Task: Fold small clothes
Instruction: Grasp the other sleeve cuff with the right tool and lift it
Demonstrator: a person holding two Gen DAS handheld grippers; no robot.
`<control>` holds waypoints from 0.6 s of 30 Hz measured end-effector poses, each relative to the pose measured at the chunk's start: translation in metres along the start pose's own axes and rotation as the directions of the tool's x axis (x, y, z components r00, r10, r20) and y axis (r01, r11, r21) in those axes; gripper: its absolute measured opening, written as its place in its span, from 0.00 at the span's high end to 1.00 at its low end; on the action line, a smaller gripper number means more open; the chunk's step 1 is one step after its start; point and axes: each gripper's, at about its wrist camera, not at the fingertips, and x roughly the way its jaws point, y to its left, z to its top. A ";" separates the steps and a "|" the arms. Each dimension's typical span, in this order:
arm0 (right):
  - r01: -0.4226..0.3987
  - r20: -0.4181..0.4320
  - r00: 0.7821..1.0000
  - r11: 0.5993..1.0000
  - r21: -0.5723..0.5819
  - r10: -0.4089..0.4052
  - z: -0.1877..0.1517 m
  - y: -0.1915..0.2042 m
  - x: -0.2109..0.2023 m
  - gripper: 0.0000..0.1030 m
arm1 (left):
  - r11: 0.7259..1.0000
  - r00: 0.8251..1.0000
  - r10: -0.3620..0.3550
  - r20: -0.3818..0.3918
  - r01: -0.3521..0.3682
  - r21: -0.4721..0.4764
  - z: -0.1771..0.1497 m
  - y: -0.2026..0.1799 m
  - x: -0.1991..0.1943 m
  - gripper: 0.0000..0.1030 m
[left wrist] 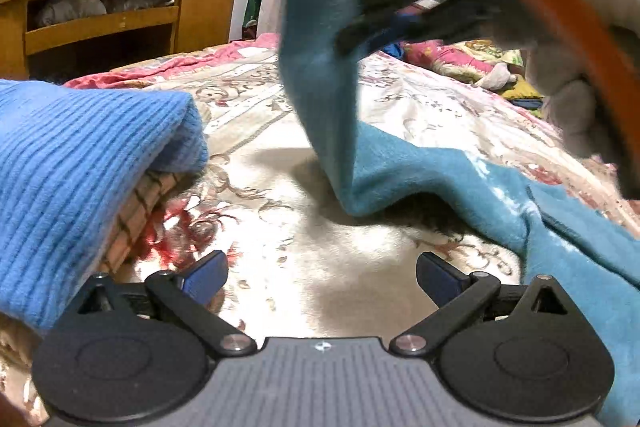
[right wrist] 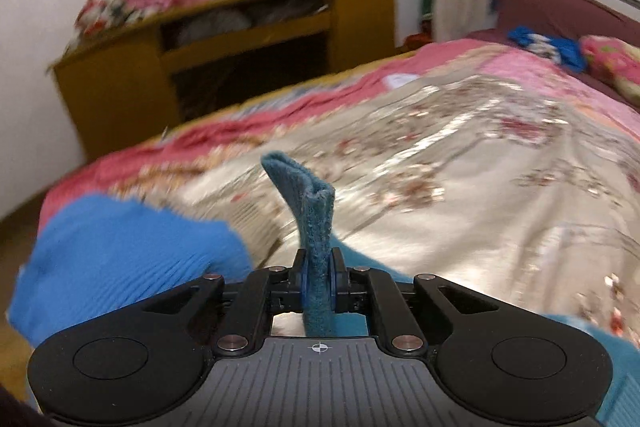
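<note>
a floral bedspread (left wrist: 280, 211) covers the bed. on it lies the teal garment (left wrist: 448, 187), one end lifted, beside a folded blue sweater (left wrist: 72, 163). the right gripper (right wrist: 320, 281) pinches the teal cloth; the left gripper (left wrist: 320, 277) is spread, holding nothing.

Support surface: bed (left wrist: 328, 163) with floral quilt.
Resting on it: teal garment (left wrist: 460, 187), partly raised; folded blue ribbed knit (left wrist: 80, 163) atop a checked item (left wrist: 138, 211); pink pillow (right wrist: 612, 67) at far end.
</note>
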 end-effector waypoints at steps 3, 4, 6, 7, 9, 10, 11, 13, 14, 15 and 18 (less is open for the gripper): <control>0.029 0.048 0.998 0.997 0.069 -0.032 0.003 -0.028 -0.025 0.92 | 1.000 1.000 -0.012 0.011 0.011 0.009 0.002 -0.006 0.002 0.00; 0.040 0.065 0.997 0.995 0.094 -0.047 0.003 -0.039 -0.035 0.92 | 1.000 1.000 -0.015 0.015 0.015 0.014 0.001 -0.007 0.001 0.00; 0.057 0.093 0.993 0.988 0.140 -0.071 0.004 -0.058 -0.051 0.92 | 0.999 0.999 -0.024 0.022 0.024 0.025 0.002 -0.013 0.003 0.00; 0.066 0.107 0.991 0.984 0.165 -0.085 0.003 -0.068 -0.060 0.92 | 0.999 0.999 -0.030 0.026 0.030 0.029 0.004 -0.018 0.002 0.00; 0.087 0.136 0.984 0.974 0.210 -0.117 0.000 -0.089 -0.079 0.92 | 0.998 0.998 -0.045 0.035 0.044 0.038 0.005 -0.027 0.000 0.00; 0.097 0.149 0.980 0.969 0.229 -0.134 -0.003 -0.098 -0.088 0.92 | 0.998 0.998 -0.054 0.040 0.052 0.044 0.005 -0.031 -0.001 0.00; 0.106 0.160 0.976 0.962 0.251 -0.149 -0.006 -0.108 -0.098 0.92 | 0.997 0.997 -0.062 0.046 0.060 0.051 0.005 -0.038 -0.003 0.00; 0.118 0.177 0.968 0.949 0.293 -0.175 -0.014 -0.127 -0.117 0.92 | 0.995 0.996 -0.076 0.051 0.072 0.068 0.005 -0.048 -0.004 0.00; 0.126 0.186 0.964 0.942 0.311 -0.191 -0.018 -0.136 -0.126 0.92 | 0.994 0.995 -0.081 0.053 0.077 0.078 0.005 -0.052 -0.003 0.00; 0.136 0.194 0.959 0.935 0.327 -0.207 -0.023 -0.145 -0.136 0.92 | 0.992 0.995 -0.087 0.053 0.082 0.092 0.004 -0.057 -0.002 0.00; 0.168 0.215 0.941 0.910 0.378 -0.263 -0.040 -0.174 -0.166 0.92 | 0.986 0.993 -0.106 0.052 0.098 0.134 0.002 -0.073 -0.003 0.00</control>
